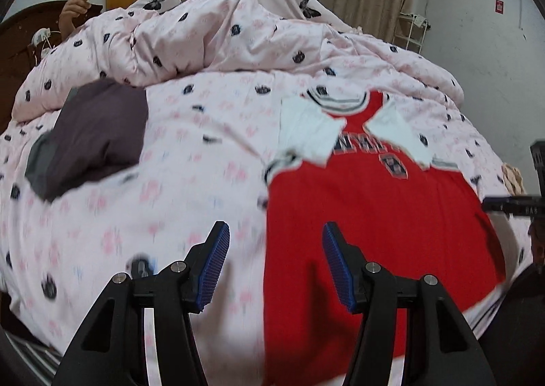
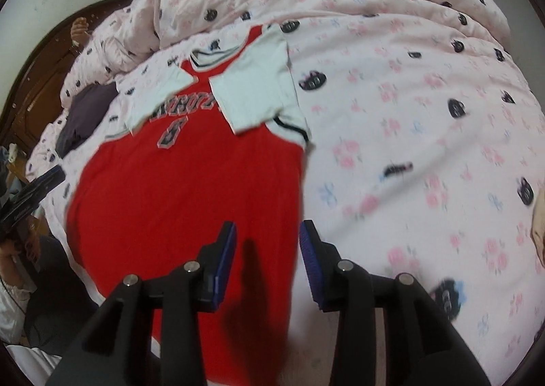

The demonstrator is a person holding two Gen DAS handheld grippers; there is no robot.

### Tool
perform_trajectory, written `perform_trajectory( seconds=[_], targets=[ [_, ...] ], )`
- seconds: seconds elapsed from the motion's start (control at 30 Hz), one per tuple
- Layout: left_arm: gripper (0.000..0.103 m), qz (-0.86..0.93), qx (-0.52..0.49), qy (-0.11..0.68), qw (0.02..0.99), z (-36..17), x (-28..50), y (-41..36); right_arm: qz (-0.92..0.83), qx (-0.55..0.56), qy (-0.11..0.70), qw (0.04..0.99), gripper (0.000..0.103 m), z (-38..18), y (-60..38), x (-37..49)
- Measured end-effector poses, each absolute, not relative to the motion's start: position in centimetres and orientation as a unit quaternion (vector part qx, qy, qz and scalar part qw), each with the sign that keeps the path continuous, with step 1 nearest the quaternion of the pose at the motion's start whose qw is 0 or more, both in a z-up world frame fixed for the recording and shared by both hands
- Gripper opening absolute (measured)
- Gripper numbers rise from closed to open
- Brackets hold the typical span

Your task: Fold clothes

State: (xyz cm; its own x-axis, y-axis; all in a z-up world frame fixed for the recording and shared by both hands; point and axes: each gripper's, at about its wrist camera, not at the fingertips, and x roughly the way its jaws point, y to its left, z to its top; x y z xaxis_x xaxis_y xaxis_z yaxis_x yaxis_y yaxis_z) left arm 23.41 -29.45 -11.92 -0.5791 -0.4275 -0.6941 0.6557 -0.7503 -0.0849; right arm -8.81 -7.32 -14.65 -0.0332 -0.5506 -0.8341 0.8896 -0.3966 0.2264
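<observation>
A red basketball jersey with white sleeves folded in over its chest lies flat on the pink patterned bedsheet. My left gripper stands open above the jersey's lower left edge, nothing between its blue pads. In the right wrist view the same jersey spreads out, white sleeves on top. My right gripper is open over the jersey's lower right edge, empty. The right gripper also shows at the right edge of the left wrist view.
A folded dark purple-grey garment lies on the bed at the left. A rumpled pink duvet is heaped at the back. A person's hand shows by the dark wooden headboard. A white wire rack stands by the curtain.
</observation>
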Motion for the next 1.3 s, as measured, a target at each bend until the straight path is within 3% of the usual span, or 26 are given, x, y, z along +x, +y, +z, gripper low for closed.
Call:
perform_trajectory(
  seconds=[0.47, 0.6, 0.67, 0.7, 0.73, 0.97, 1.13, 1.3],
  targets=[
    [0.052, -0.897, 0.321, 0.161, 0.259, -15.5, 28.5, -25.6, -0.717, 0.437, 0.198, 0.505, 0.040, -15.9, -2.8, -5.8],
    [0.052, -0.894, 0.336, 0.161, 0.249, -16.7, 29.1, -24.7, -0.711, 0.439, 0.195, 0.514, 0.053, -16.7, -1.6, -5.0],
    [0.052, -0.892, 0.342, 0.162, 0.246, -17.2, 29.2, -24.2, -0.717, 0.421, 0.195, 0.521, 0.067, -16.6, -0.8, -4.5],
    [0.052, -0.892, 0.344, 0.162, 0.245, -17.4, 29.2, -24.1, -0.722, 0.413, 0.200, 0.518, 0.080, -16.6, -0.6, -4.3],
    [0.052, -0.890, 0.347, 0.162, 0.246, -17.6, 29.1, -24.0, -0.726, 0.409, 0.204, 0.515, 0.084, -16.6, -0.4, -4.2],
    [0.052, -0.878, 0.357, 0.211, 0.238, -19.6, 29.0, -24.4, -0.728, 0.442, 0.163, 0.499, 0.085, -17.3, 0.7, -5.3],
    [0.060, -0.873, 0.369, 0.215, 0.234, -20.3, 28.6, -24.1, -0.724, 0.433, 0.206, 0.495, 0.086, -17.8, 0.8, -4.5],
    [0.061, -0.872, 0.372, 0.219, 0.230, -20.1, 28.5, -24.1, -0.714, 0.429, 0.238, 0.500, 0.089, -18.1, 0.9, -3.9]
  ],
)
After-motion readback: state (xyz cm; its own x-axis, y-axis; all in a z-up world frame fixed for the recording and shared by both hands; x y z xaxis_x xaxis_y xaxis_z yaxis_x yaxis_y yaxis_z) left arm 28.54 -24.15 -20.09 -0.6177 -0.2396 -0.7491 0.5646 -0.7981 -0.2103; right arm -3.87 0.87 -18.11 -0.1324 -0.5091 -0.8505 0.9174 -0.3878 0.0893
